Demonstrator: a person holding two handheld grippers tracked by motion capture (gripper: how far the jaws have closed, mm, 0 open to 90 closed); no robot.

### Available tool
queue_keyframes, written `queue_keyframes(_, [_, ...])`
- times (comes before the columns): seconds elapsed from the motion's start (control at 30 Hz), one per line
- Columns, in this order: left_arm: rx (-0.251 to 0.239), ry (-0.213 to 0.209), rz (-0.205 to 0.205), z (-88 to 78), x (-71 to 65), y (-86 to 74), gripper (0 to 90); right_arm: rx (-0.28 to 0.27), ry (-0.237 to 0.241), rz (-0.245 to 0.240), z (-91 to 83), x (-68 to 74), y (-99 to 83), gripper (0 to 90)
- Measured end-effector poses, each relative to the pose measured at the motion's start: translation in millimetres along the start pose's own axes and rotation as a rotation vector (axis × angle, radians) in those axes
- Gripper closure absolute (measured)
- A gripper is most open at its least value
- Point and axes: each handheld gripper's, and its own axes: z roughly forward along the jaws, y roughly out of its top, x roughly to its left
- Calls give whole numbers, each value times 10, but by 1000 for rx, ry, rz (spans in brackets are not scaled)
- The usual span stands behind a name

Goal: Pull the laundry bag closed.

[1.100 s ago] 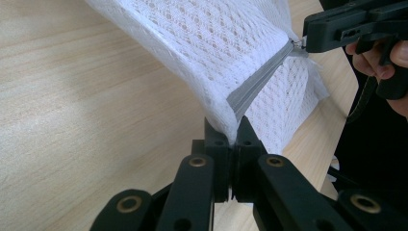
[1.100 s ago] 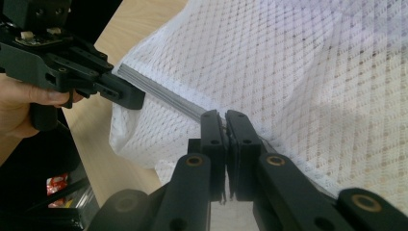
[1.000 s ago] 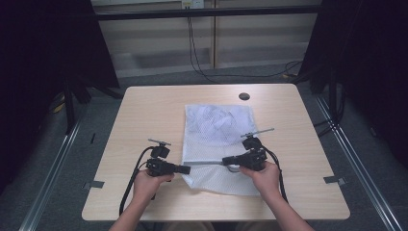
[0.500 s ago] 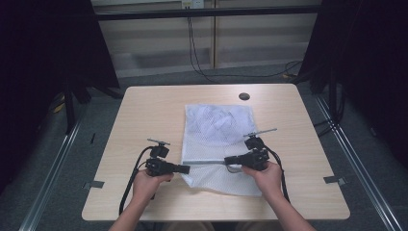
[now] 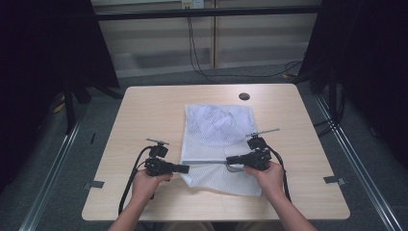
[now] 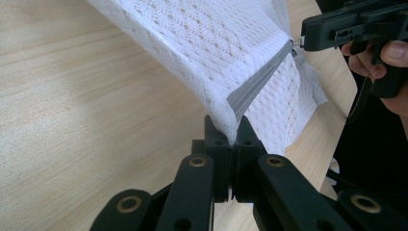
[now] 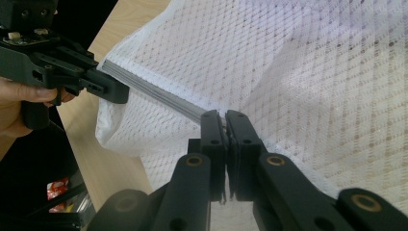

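While the left gripper [image 6: 230, 137] clamps the mesh bag [image 5: 219, 126] at the zipper [image 6: 257, 84] end, the right gripper [image 7: 222, 118] pinches what looks like the slider. Keep the tape taut between both fingertips; pull straight along it.

left claw [image 5: 184, 169] black, brass pivots | right claw [image 5: 230, 160] black | black looping cables

Light wood table [image 5: 144, 115], rounded corners; dark round hole [image 5: 244, 96] near its far edge, right of centre; grey carpet floor [image 5: 67, 168] around it; metal rails [image 5: 358, 163] on the floor at both sides; black curtains [image 5: 43, 43] left and right; cables [image 5: 195, 53] hang down the back wall to the floor.
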Motion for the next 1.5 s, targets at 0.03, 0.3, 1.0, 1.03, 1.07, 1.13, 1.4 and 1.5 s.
queue_keyframes(0.03, [0, -1, 0, 0, -1, 0, 884, 1, 0, 1, 0, -1, 1, 869])
queue_keyframes(0.3, [1, 0, -2, 1, -3, 1, 884, 1, 2, 5, -18, -18, 7, 869])
queue_keyframes(1.0, [-6, -6, -12, -6, -10, 2, 884, 5, 13, 9, -58, -35, 19, 869])
queue_keyframes(1.03, [-5, -6, -11, -6, -11, 2, 884, 3, 12, 6, -58, -36, 17, 869])
queue_keyframes(1.07, [-4, -4, -11, -6, -11, 3, 884, 4, 12, 4, -58, -36, 17, 869])
queue_keyframes(1.13, [-5, -4, -12, -6, -12, 3, 884, 5, 12, 8, -60, -35, 16, 870])
queue_keyframes(1.4, [-7, 3, -9, -7, -13, 5, 884, 1, 15, 8, -63, -39, 11, 870])
queue_keyframes(1.5, [-10, 4, -11, -5, -15, 5, 884, 3, 14, 8, -67, -41, 9, 870])
